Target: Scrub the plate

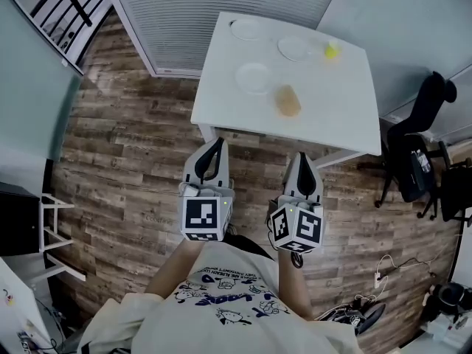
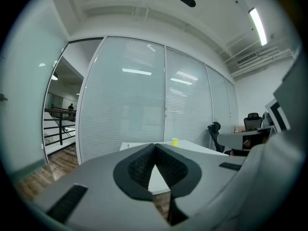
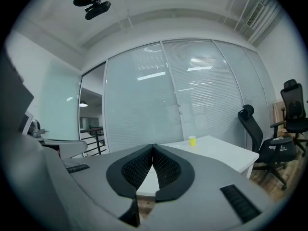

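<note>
A white table (image 1: pixel 339 116) stands ahead of me on the wood floor. On it lie three white plates: the nearest (image 1: pixel 254 78), one at the far left (image 1: pixel 246 29) and one further right (image 1: pixel 296 48). A tan sponge (image 1: pixel 287 100) rests near the middle, and a small yellow cup (image 1: pixel 332 50) stands at the back. My left gripper (image 1: pixel 216 143) and right gripper (image 1: pixel 304 158) are held side by side short of the table's near edge, both shut with nothing between the jaws. The yellow cup (image 2: pixel 174 141) (image 3: pixel 192 140) shows beyond each gripper's closed tips.
Glass walls with blinds (image 1: pixel 221 6) run behind the table. Black office chairs (image 1: pixel 420 153) stand at the right. A stair railing (image 1: pixel 66 6) lies at the upper left and a white stand (image 1: pixel 51 234) at the left. Cables and shoes (image 1: pixel 361 312) lie on the floor at the lower right.
</note>
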Tool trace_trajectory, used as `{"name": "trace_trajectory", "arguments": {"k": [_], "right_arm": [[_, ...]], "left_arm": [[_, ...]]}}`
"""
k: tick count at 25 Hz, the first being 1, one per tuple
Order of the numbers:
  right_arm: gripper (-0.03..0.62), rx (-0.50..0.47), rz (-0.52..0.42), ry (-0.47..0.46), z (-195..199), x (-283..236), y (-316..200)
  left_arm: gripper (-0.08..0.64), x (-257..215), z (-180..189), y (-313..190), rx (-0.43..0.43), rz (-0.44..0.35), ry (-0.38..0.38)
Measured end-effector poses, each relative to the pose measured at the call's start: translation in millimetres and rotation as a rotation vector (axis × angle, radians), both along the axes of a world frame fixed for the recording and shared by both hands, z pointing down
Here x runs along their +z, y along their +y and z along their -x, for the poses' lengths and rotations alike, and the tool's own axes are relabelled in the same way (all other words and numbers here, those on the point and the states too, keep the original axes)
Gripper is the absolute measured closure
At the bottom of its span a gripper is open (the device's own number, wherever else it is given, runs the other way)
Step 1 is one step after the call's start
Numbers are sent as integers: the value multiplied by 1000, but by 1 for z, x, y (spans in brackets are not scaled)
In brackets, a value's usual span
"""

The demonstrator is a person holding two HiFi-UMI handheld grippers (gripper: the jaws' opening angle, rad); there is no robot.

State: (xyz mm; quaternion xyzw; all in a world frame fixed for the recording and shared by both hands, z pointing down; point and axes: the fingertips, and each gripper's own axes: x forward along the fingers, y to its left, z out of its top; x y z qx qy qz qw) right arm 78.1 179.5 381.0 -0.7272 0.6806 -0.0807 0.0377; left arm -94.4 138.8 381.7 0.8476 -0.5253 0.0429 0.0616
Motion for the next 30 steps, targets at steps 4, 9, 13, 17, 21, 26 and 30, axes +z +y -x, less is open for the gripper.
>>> {"name": "trace_trajectory", "arguments": {"k": [4, 9, 13, 17, 21, 26, 30], "right_arm": [[597, 18, 1, 3, -4, 0, -28], [597, 40, 9, 9, -9, -1, -69], [597, 61, 16, 11, -15, 0, -100], [597, 82, 26, 6, -17, 4, -128], [597, 101, 36, -2, -18, 10, -151], [597, 120, 53, -7, -21, 18, -173], [597, 134, 71, -8, -21, 24, -181]], "left_arm": [[531, 1, -5, -32, 19, 2, 3], [532, 1, -11, -78, 41, 12, 9], [531, 2, -19, -111, 64, 18, 13], [531, 5, -19, -141, 79, 24, 7], [531, 10, -17, -167, 89, 35, 2], [531, 19, -19, -191, 106, 54, -4], [531, 27, -21, -201, 121, 79, -3]]}}
